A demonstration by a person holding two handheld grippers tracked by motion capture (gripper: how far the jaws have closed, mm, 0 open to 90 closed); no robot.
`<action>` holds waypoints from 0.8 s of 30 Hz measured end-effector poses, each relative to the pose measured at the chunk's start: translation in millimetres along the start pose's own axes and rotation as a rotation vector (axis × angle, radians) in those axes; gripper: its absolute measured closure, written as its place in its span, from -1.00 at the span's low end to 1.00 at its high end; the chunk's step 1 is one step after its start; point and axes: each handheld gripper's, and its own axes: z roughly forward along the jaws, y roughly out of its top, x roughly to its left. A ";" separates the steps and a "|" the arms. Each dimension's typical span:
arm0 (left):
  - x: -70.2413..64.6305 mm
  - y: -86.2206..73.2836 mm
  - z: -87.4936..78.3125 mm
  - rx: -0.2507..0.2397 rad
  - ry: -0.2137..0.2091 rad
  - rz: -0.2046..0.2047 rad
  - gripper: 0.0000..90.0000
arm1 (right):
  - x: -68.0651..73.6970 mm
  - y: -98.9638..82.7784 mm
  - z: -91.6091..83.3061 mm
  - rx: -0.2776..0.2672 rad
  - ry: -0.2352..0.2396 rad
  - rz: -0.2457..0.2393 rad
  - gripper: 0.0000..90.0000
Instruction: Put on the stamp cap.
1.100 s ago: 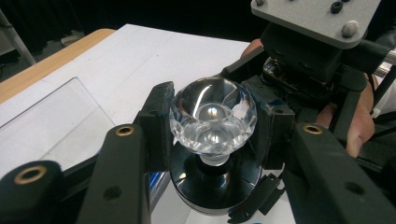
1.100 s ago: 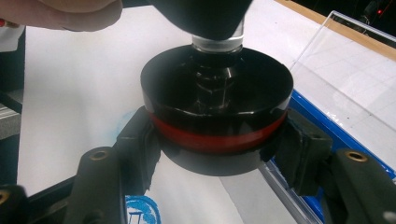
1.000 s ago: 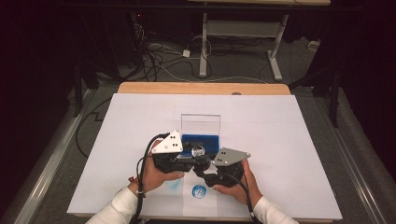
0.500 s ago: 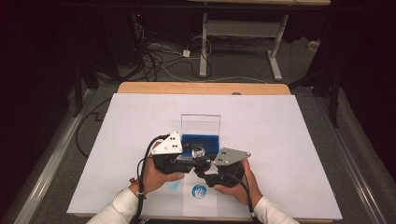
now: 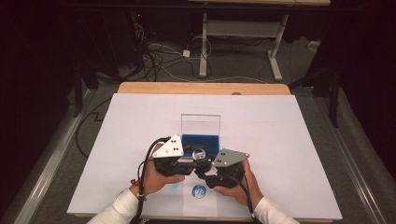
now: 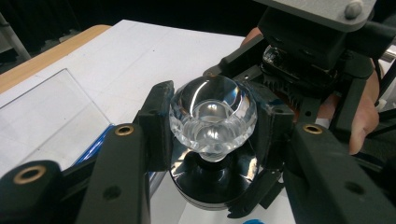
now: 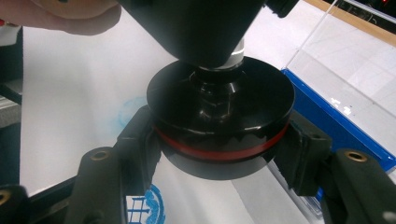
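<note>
A clear faceted crystal knob [image 6: 212, 114] stands on a black round base [image 6: 210, 184] with a red ring [image 7: 219, 153] around its edge. My left gripper [image 6: 212, 128] is shut on the crystal knob, one pad on each side. My right gripper [image 7: 219, 140] is shut on the black base [image 7: 219, 105], its pads against the rim. In the high view both grippers, left [image 5: 189, 158] and right [image 5: 205, 169], meet over the knob [image 5: 199, 152], held just in front of the blue box [image 5: 201, 140].
The blue box has an upright clear lid [image 5: 201, 123] and stands mid-table on white paper [image 5: 280, 135]. A blue round logo [image 5: 199, 191] is printed near the front edge. The wooden table edge [image 5: 201, 87] runs along the back; cables and desk legs lie beyond.
</note>
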 end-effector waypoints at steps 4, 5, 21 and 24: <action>-1.0 0.1 -0.2 0.001 0.003 0.009 0.21 | 0.9 0.4 -0.5 0.007 -0.010 -0.006 -0.14; -1.4 0.2 -0.3 0.003 0.005 0.010 0.21 | 1.4 0.6 -0.8 0.008 -0.014 -0.007 -0.14; 0.9 -0.3 1.1 0.027 0.023 0.003 0.21 | -0.4 0.1 -0.7 0.024 -0.011 -0.004 -0.14; 0.9 -0.1 1.3 0.027 0.018 0.002 0.21 | -0.2 -0.7 -0.5 0.024 -0.003 -0.003 -0.14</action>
